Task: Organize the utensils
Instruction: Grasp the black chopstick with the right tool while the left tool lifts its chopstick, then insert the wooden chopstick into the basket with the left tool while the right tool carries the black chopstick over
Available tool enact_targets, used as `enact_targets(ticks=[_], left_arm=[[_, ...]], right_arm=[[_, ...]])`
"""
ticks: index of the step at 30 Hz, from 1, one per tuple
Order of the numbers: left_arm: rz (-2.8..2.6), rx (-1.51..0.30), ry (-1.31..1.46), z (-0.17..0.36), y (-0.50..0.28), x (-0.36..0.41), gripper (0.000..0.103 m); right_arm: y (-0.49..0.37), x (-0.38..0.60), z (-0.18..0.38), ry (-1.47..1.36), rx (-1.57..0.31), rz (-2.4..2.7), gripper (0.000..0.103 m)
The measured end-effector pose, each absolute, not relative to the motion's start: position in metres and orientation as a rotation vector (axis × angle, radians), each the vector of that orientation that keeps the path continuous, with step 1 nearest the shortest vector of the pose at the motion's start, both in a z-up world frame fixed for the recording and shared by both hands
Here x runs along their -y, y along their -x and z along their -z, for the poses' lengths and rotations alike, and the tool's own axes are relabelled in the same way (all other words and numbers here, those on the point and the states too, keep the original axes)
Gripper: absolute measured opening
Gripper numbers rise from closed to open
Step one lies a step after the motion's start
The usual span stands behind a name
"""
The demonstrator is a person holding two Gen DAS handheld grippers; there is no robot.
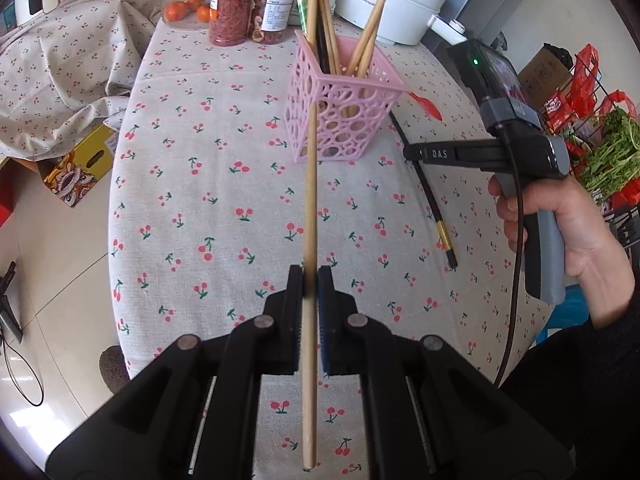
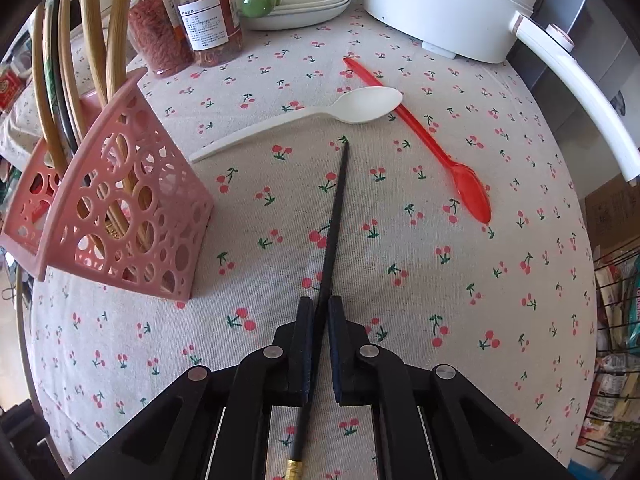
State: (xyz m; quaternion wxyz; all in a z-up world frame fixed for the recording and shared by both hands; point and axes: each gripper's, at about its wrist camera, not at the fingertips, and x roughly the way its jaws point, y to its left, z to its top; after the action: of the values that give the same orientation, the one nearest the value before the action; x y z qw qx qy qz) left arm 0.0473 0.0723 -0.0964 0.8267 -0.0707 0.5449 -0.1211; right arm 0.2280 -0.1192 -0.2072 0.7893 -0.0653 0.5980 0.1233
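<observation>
My left gripper is shut on a bamboo chopstick that points toward the pink perforated basket. The basket holds several chopsticks and also shows in the right wrist view. My right gripper has its jaws close around a black chopstick lying on the cherry-print tablecloth; the same chopstick shows in the left wrist view, with the right gripper above it. A white spoon and a red spoon lie beyond it.
Jars of dried food, stacked white plates and a white electric pot stand at the table's far side. A jar with oranges stands there too. A wire rack with greens stands right of the table.
</observation>
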Motion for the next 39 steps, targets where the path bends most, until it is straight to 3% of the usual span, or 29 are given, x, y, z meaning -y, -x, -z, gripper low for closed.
enact_targets(ticks=[19,27,39], left_arm=[[0.112,-0.521,0.297,0.006,-0.056,-0.086,0.008],[0.066,-0.271,0.248,-0.013,-0.066,-0.072,0.008],[0.005,-0.238,0.333,0.023,-0.128,-0.064,0.008]], right_arm=[[-0.156,0.183,0.071,-0.148,-0.778,-0.434,0.006],[-0.149,0.177,0.038,-0.125,-0.697,-0.47,0.006],[-0.145,0.185,0.024,-0.131,-0.682,-0.525,0.006]])
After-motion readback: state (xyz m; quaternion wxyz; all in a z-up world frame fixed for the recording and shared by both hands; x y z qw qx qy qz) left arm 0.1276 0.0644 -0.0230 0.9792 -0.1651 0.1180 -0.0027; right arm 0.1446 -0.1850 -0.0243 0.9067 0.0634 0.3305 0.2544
